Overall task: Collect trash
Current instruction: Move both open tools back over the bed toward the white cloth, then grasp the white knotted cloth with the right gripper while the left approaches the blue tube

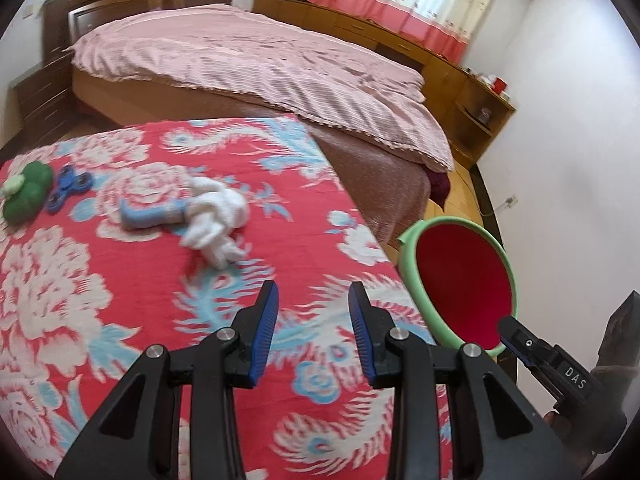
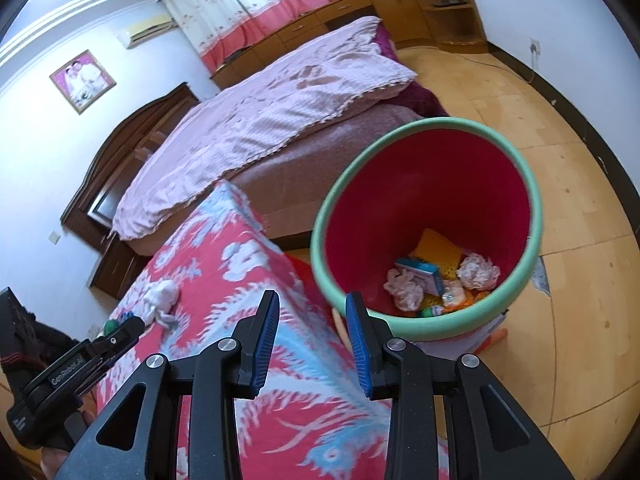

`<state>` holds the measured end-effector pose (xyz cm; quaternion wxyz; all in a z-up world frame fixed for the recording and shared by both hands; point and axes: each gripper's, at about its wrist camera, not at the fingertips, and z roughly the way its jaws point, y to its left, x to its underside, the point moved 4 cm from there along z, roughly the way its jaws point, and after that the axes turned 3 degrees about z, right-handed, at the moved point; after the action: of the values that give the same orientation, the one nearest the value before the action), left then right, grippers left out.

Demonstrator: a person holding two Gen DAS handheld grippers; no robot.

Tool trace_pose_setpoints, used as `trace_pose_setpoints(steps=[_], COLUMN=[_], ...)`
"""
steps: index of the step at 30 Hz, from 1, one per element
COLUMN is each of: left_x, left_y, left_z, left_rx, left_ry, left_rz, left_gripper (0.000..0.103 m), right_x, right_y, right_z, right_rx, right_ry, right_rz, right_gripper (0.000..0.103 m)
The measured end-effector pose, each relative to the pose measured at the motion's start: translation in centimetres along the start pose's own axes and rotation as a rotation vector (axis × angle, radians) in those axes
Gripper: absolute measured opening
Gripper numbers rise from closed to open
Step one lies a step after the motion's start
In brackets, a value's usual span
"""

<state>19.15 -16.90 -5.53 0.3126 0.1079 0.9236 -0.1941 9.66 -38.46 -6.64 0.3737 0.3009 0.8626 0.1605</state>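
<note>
A crumpled white tissue wad (image 1: 214, 218) lies on the counter (image 1: 120, 288), which is draped in a red cloth with white and blue flowers. The wad is soft and knotted, blurred in both views, with a twisted tail. Its long axis runs from about 11 o'clock down to 5 o'clock in the left wrist view, the tail pointing toward 5 o'clock. Touching its 9 o'clock side is a small blue-and-white piece (image 1: 154, 216), lying roughly 3 to 9 o'clock. Farther toward 9 o'clock sit a blue fidget spinner (image 1: 68, 192) and a green toy (image 1: 28, 196).

The left gripper (image 1: 313, 316) hovers over the cloth, jaws apart with nothing between them; the wad is at 11 o'clock from it. The right gripper (image 2: 312, 320) likewise stands parted and empty. Beyond it at 1 o'clock, the green-rimmed red bin (image 2: 400, 320) holds crumpled paper, a yellow sponge and a small box.
</note>
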Motion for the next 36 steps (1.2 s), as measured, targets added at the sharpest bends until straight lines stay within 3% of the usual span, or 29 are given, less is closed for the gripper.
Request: trace_pose_setpoints(steps=[22,36], left_x=[-0.1,0.2], left_y=[11.8,16.6], left_z=[-3.7,-2.0], left_rx=[-0.160,-0.194], left_ry=[-0.082,-0.062], left_rz=[-0.173,-0.246], left_gripper=[0.036,0.036], right_x=[2.8,5.3], right_y=[12.0,18.2], right_z=[4.2,10.9], right_rx=[-0.080,-0.110], right_ry=[0.088,0.197], right_rz=[-0.226,-0.344], right_gripper=[0.035,0.035])
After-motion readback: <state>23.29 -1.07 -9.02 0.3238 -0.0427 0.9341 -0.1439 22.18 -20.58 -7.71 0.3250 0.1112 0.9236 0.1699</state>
